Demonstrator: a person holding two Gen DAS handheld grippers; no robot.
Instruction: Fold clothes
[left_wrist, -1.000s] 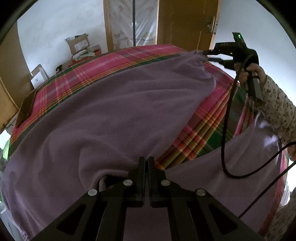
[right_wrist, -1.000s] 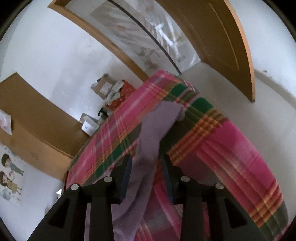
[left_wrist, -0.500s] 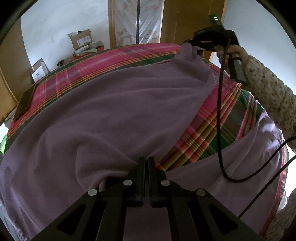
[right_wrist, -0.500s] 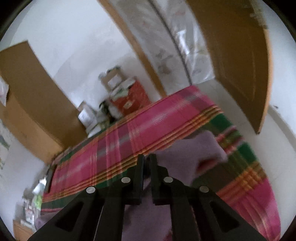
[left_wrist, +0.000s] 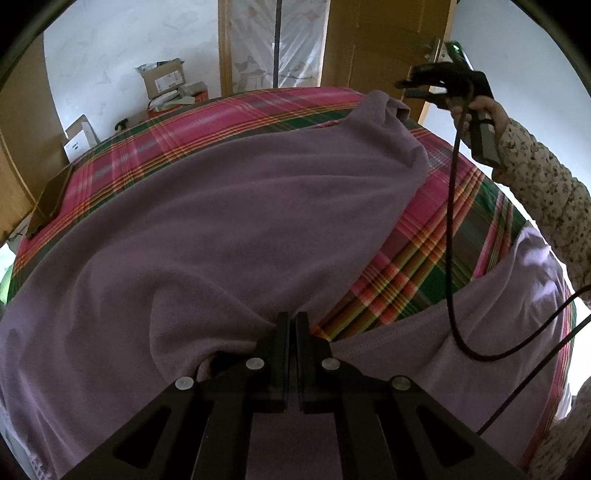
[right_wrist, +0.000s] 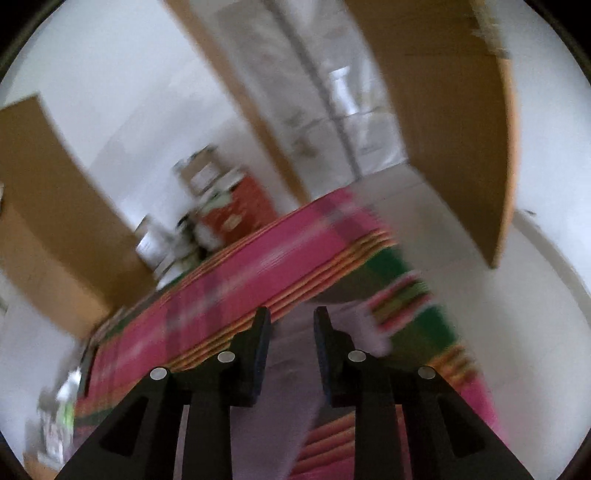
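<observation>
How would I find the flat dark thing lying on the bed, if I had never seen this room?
Start at the big bed with the pink and green plaid blanket, which has a purple garment spread over most of it. Go to the blanket's far left edge, near the wooden panel. There lies a flat dark slab, the only hard, shiny thing on all that soft cloth; what it is cannot be told.

The garment lies spread on the bed, its far corner near the bed's far edge — the right gripper just above and beyond it. The left gripper sits at the near hem. Boxes stand behind the bed, left of the door.
</observation>
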